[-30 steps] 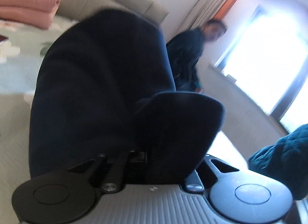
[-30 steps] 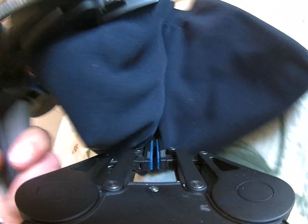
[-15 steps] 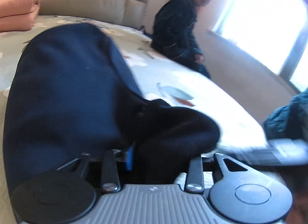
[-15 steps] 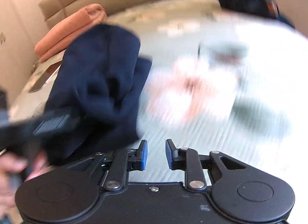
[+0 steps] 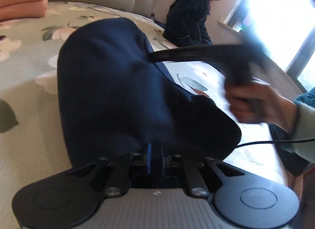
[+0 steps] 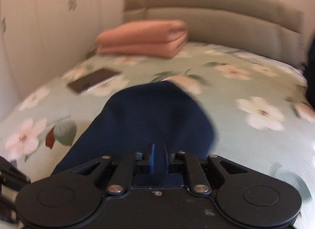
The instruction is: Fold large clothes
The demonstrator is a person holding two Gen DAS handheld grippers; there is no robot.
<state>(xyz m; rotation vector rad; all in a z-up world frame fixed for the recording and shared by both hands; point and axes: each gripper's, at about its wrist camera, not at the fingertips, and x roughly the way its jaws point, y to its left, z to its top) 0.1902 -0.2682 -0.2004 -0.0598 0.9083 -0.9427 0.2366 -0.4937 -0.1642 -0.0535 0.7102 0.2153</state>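
A: Risk first. The garment (image 5: 122,91) is navy, bunched into a soft hump on the bed (image 5: 25,95), not flat. If either gripper pulls now, the layers likely drag together and the fold goes crooked.

B: Cause?

A: Thick doubled cloth, a slippery quilted cover, and both views blurred, so the hands seem to be moving fast. A pinch of only the top layer could slip out halfway.

B: Left jaws?

A: The left gripper (image 5: 155,150) has its jaws nearly together, only a narrow gap. Dark cloth fills that gap and bulges over the fingers, so it reads as clenched on the garment. How deep the bite goes is hidden.

B: Right?

A: The right gripper (image 6: 158,156) shows a similar narrow gap with navy cloth (image 6: 155,114) between the blue pads and under the linkage. Probably gripping the garment's edge, but whether the pads truly press it can't be told; blur doesn't help.

B: Anything nearby to snag?

A: A cable (image 5: 275,141) runs beside the right hand (image 5: 259,102) just next to the cloth in the left view; it could catch. A phone (image 6: 94,80) lies on the bed beyond the garment, and a pink blanket (image 6: 143,38) is well apart by the headboard (image 6: 216,14). A person (image 5: 193,16) sits at the far edge, not in the way.
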